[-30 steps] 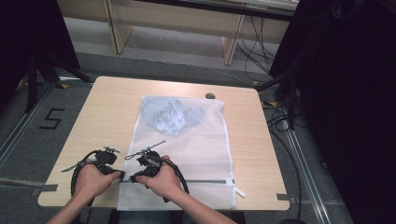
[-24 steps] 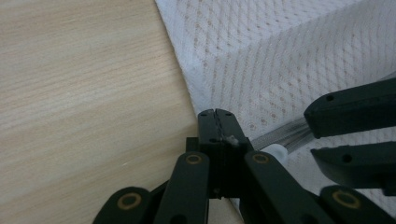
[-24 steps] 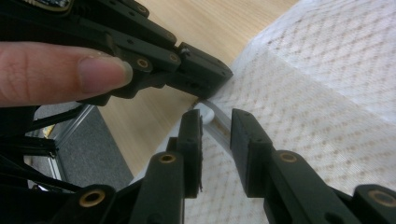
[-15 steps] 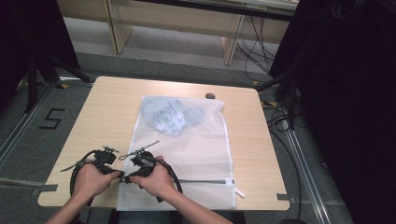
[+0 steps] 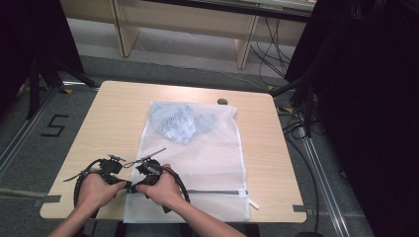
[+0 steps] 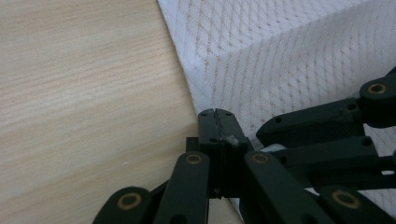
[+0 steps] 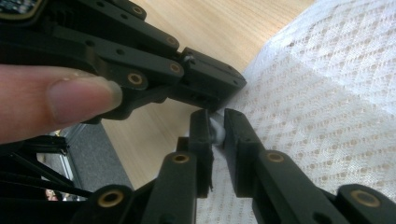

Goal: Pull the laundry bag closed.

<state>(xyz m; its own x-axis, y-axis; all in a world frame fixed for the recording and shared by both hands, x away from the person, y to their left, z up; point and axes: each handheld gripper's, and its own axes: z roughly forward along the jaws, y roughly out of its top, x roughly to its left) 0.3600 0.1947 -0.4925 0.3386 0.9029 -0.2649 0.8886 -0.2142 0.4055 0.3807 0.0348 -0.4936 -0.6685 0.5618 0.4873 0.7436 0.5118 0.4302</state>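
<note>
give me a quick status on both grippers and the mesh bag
Left gripper shut on mesh bag edge. Right gripper shut on the white zipper pull beside it. Clothes bunched at bag's far end. Nothing in the way.

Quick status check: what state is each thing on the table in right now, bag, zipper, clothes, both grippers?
Mesh bag: flat on the table, left edge by both grippers.
Zipper: runs across the bag's near end; open or closed cannot be told.
Clothes: bunched inside the bag's far end.
Left gripper: shut on the bag's edge.
Right gripper: nearly shut on a small white piece, probably the zipper pull.
</note>
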